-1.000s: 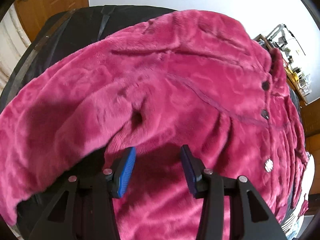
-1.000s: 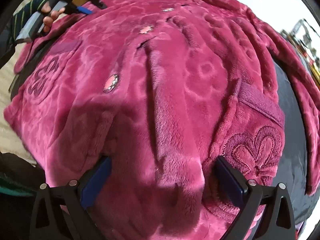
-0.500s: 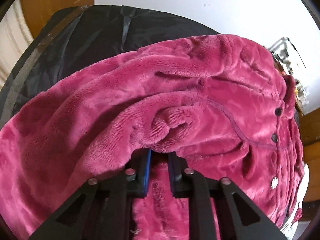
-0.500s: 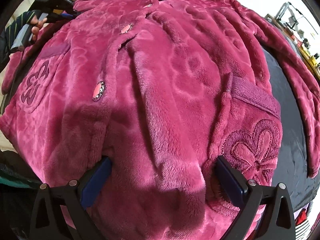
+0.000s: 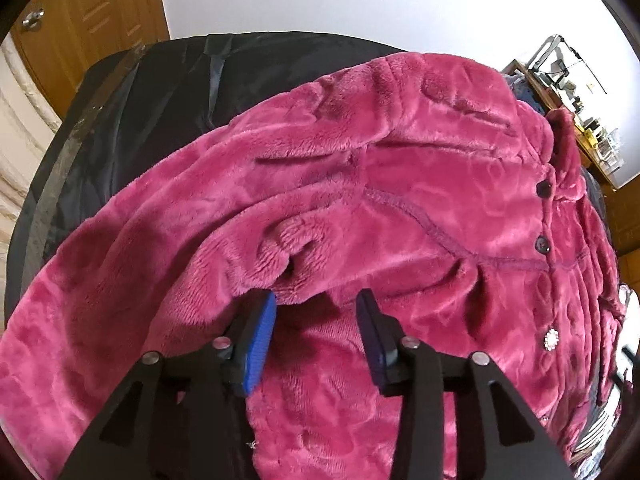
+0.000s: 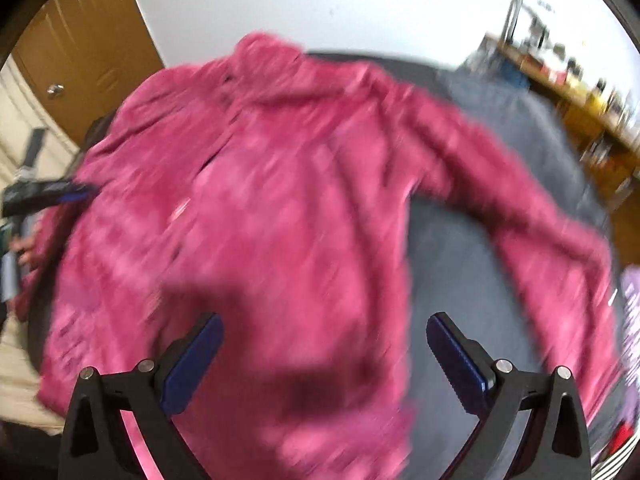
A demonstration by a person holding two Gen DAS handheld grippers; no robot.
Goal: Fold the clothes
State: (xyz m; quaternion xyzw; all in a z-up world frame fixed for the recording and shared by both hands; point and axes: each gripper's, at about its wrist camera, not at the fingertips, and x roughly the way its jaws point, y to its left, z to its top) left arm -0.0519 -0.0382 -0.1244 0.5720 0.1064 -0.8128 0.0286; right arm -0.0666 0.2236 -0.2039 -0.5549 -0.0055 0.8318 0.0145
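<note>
A magenta fleece jacket (image 5: 400, 184) lies spread, front up, on the black-covered table (image 5: 160, 96). It has dark buttons (image 5: 542, 245) near the collar and a sparkly button (image 5: 551, 339) lower down. My left gripper (image 5: 316, 320) is open at the jacket's side, just behind a puckered bump of fleece (image 5: 288, 246), with nothing between its blue pads. In the blurred right wrist view the jacket (image 6: 280, 220) lies below my right gripper (image 6: 324, 344), which is open wide and holds nothing. One sleeve (image 6: 540, 248) stretches right. The left gripper (image 6: 52, 194) shows at the jacket's left edge.
A wooden door (image 5: 100, 20) and a white wall stand behind the table. A cluttered shelf (image 5: 580, 92) is at the far right. Bare table cover (image 6: 460, 280) lies between jacket body and sleeve. A hand (image 6: 24, 250) holds the left tool.
My left gripper, shut on a pinch of fleece half a second ago, has opened and left a pucker. My right gripper has pulled back and up from the hem, fast enough to blur its view.
</note>
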